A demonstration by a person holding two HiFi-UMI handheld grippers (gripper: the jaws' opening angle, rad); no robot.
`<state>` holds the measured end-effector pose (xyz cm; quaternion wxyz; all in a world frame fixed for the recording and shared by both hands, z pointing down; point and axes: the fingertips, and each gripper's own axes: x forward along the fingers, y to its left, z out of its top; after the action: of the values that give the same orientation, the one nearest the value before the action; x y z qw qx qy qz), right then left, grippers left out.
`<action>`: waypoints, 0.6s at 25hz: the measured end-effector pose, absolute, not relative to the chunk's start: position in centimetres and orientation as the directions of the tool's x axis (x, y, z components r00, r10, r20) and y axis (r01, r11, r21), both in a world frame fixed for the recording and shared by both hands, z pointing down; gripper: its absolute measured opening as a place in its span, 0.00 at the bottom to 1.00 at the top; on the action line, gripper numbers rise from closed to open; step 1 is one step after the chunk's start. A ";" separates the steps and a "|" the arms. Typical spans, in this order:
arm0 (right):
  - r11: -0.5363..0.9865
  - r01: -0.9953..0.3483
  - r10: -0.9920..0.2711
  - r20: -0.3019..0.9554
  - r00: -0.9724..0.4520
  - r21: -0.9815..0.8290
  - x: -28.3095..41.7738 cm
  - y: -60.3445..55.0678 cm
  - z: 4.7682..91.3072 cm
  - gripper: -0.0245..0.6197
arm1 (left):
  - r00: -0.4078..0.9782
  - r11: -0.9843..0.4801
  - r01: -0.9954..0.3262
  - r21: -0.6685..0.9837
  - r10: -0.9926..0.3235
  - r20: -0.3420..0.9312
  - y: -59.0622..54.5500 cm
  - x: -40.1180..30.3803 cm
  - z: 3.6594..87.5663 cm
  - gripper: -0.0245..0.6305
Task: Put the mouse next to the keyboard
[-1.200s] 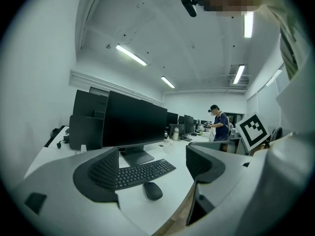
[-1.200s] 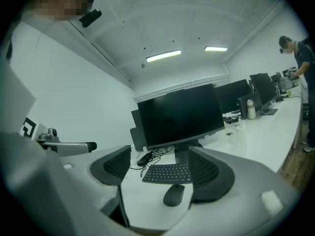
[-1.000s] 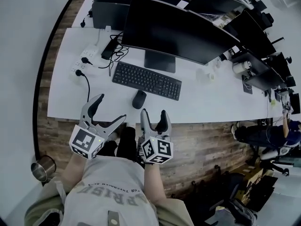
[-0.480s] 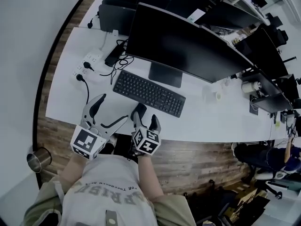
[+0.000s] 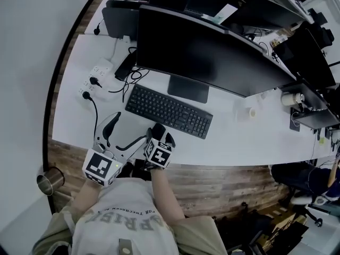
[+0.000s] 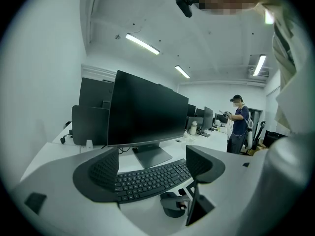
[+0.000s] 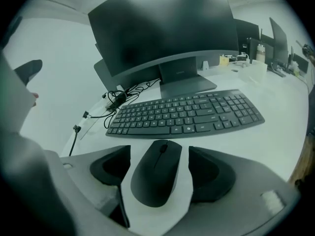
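Note:
A black mouse (image 5: 158, 129) lies on the white desk (image 5: 74, 116), just in front of the black keyboard (image 5: 169, 111). My right gripper (image 5: 161, 136) is open and straddles the mouse. In the right gripper view the mouse (image 7: 156, 171) sits between the two pads, with a strip of white desk showing on each side, and the keyboard (image 7: 187, 114) lies just beyond. My left gripper (image 5: 123, 131) is open and holds nothing, over the desk's front edge to the left of the mouse. From the left gripper view, the keyboard (image 6: 147, 178) and the mouse (image 6: 171, 204) are in sight.
A large monitor (image 5: 207, 54) stands behind the keyboard. A power strip (image 5: 94, 69) with plugs and cables (image 5: 127, 76) lies at the desk's left end. A metal cup (image 5: 49, 182) stands on the floor at left. A person (image 6: 239, 122) stands far off.
My right gripper has moved forward from the desk's front edge to the mouse and now has its jaws on either side of it. The left gripper has barely moved.

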<state>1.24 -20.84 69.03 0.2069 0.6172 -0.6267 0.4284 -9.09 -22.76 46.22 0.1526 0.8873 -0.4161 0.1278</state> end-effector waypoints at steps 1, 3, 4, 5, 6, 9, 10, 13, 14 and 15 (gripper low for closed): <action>-0.130 -0.951 -0.582 0.798 -0.157 -0.282 1.1 -20.9 69.5 0.60 | 0.618 -0.603 -0.780 0.167 -0.700 0.357 -23.0 -9.0 46.4 0.66; -0.127 -0.951 -0.553 0.816 -0.168 -0.282 0.8 -20.9 70.3 0.60 | 0.613 -0.598 -0.784 0.168 -0.702 0.362 -23.3 -8.8 46.5 0.66; -0.125 -0.951 -0.539 0.824 -0.173 -0.282 0.6 -20.9 70.7 0.60 | 0.613 -0.599 -0.784 0.165 -0.702 0.362 -23.5 -8.7 46.5 0.66; -0.124 -0.952 -0.527 0.832 -0.175 -0.279 0.5 -20.9 71.1 0.60 | 0.613 -0.600 -0.784 0.162 -0.703 0.362 -23.8 -8.7 46.4 0.66; -0.122 -0.954 -0.519 0.837 -0.173 -0.272 0.5 -20.8 71.3 0.60 | 0.610 -0.597 -0.786 0.162 -0.705 0.362 -24.0 -8.7 46.5 0.66; -0.111 -0.964 -0.507 0.848 -0.154 -0.241 0.4 -20.9 71.5 0.60 | 0.602 -0.589 -0.792 0.161 -0.710 0.365 -24.5 -8.7 46.5 0.66; -0.109 -0.967 -0.504 0.851 -0.146 -0.231 0.4 -21.0 71.5 0.59 | 0.600 -0.588 -0.793 0.159 -0.711 0.366 -24.7 -8.8 46.5 0.66; -0.104 -0.973 -0.502 0.855 -0.130 -0.208 0.6 -21.0 71.5 0.57 | 0.586 -0.570 -0.804 0.169 -0.716 0.380 -24.9 -9.1 47.1 0.66; -0.103 -0.973 -0.502 0.855 -0.129 -0.207 0.7 -21.0 71.5 0.56 | 0.582 -0.565 -0.807 0.171 -0.717 0.383 -24.9 -9.2 47.2 0.66; -0.102 -0.973 -0.503 0.854 -0.130 -0.208 0.7 -21.0 71.5 0.55 | 0.580 -0.561 -0.809 0.173 -0.717 0.386 -24.9 -9.3 47.3 0.66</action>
<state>0.72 -21.02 71.51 0.2702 0.6015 -0.6133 0.4347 -9.26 -24.90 47.32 0.1678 0.8728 -0.4372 0.1373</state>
